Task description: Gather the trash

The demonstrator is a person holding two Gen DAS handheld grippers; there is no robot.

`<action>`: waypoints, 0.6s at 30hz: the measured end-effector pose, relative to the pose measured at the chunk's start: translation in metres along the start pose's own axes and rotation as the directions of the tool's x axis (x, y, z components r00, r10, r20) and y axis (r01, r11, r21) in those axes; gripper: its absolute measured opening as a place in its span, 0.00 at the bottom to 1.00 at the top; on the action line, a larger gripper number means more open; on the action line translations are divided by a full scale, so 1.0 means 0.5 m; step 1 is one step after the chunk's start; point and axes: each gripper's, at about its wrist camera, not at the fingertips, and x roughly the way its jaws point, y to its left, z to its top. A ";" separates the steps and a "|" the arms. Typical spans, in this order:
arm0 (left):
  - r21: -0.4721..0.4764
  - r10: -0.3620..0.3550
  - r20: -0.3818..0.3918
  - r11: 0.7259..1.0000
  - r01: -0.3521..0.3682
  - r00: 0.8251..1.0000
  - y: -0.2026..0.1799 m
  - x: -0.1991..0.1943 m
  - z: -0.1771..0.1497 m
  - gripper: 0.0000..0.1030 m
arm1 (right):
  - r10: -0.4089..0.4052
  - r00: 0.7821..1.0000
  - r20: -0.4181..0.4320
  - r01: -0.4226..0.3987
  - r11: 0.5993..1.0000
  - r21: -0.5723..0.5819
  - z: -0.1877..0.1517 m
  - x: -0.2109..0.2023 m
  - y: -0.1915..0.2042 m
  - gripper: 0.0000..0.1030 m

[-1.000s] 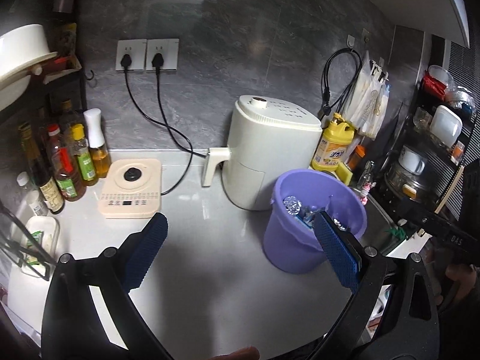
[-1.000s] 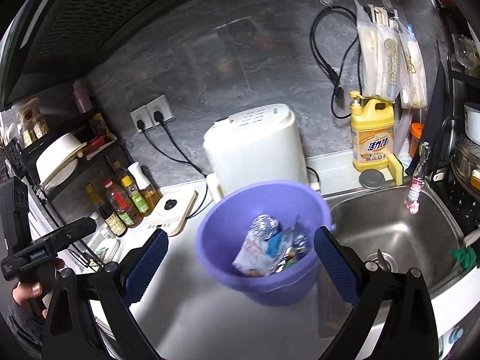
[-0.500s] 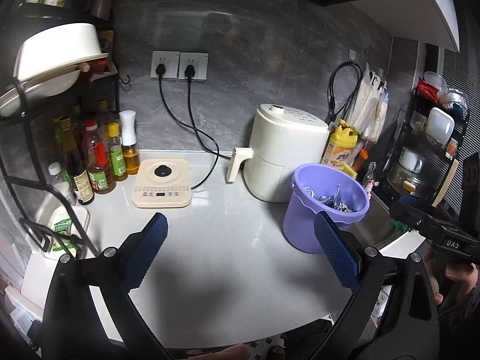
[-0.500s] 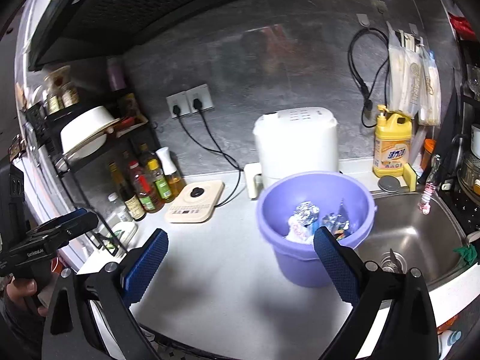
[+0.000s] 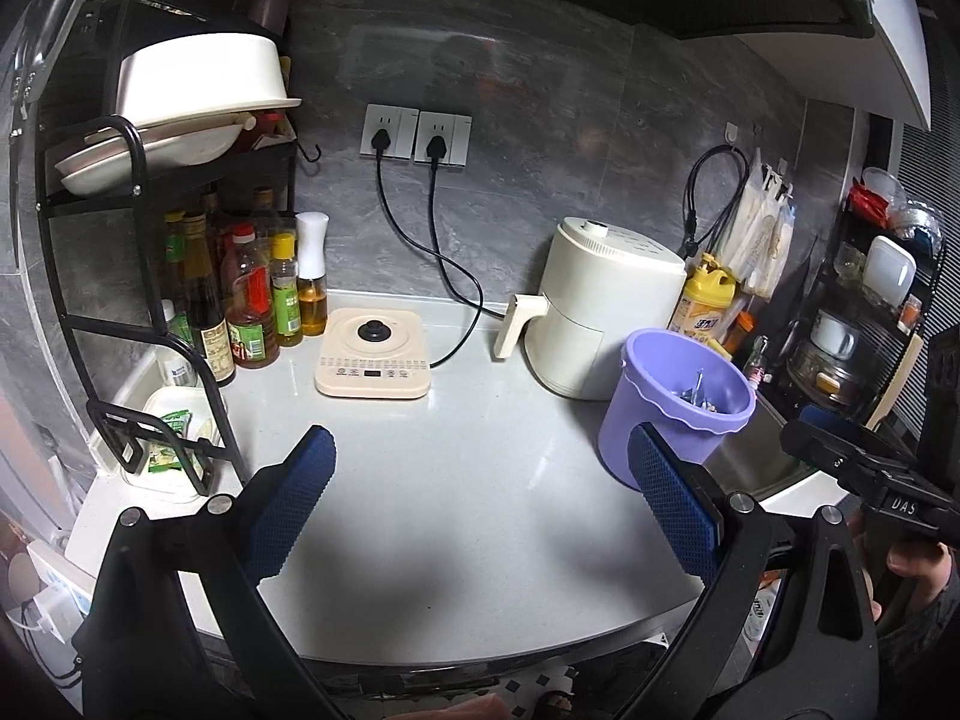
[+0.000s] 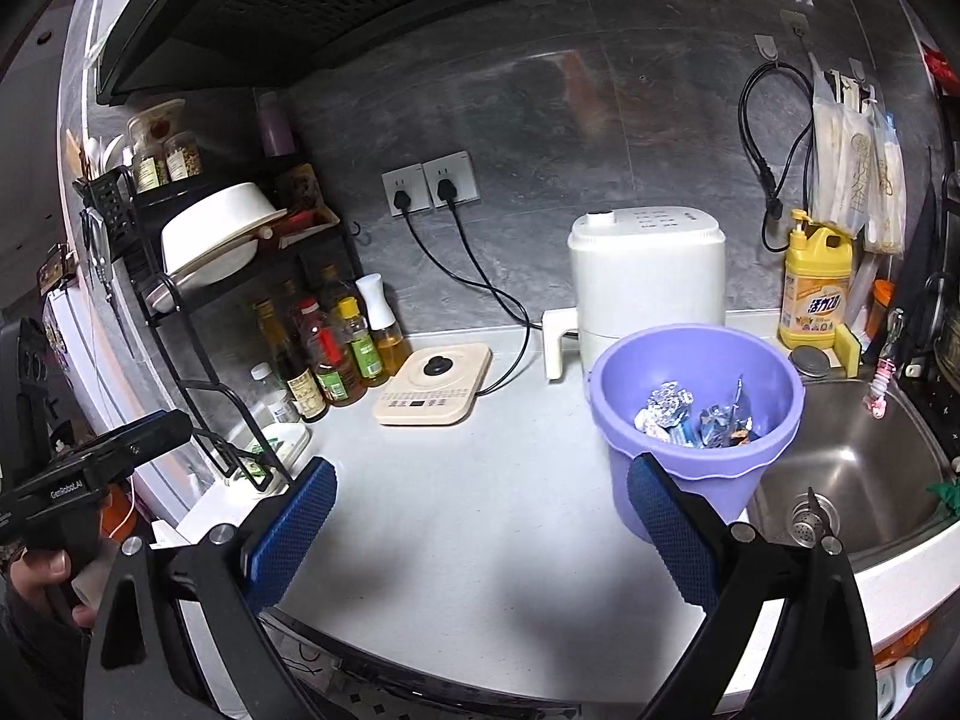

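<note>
While farther back now, both grippers (image 5: 480, 498) (image 6: 480, 522) empty.

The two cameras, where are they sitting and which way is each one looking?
Left wrist: sits on the left gripper, above the counter's front edge, facing the wall sockets; its open blue fingers and the person's other hand show.
Right wrist: sits on the right gripper, further right, looking down into the purple bucket of wrappers beside the sink; its open fingers show.
Both see the bucket, air fryer and bottles.
</note>
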 end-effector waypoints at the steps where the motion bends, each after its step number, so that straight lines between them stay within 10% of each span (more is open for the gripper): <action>1: -0.001 0.002 0.001 1.000 -0.002 1.000 0.002 -0.002 0.000 0.94 | 0.001 1.000 0.001 -0.001 1.000 -0.001 -0.001 0.000 0.003 0.93; 18: 0.006 -0.003 0.007 1.000 0.003 1.000 0.012 -0.017 -0.001 0.94 | -0.014 1.000 -0.004 0.014 1.000 -0.002 -0.004 -0.002 0.024 0.93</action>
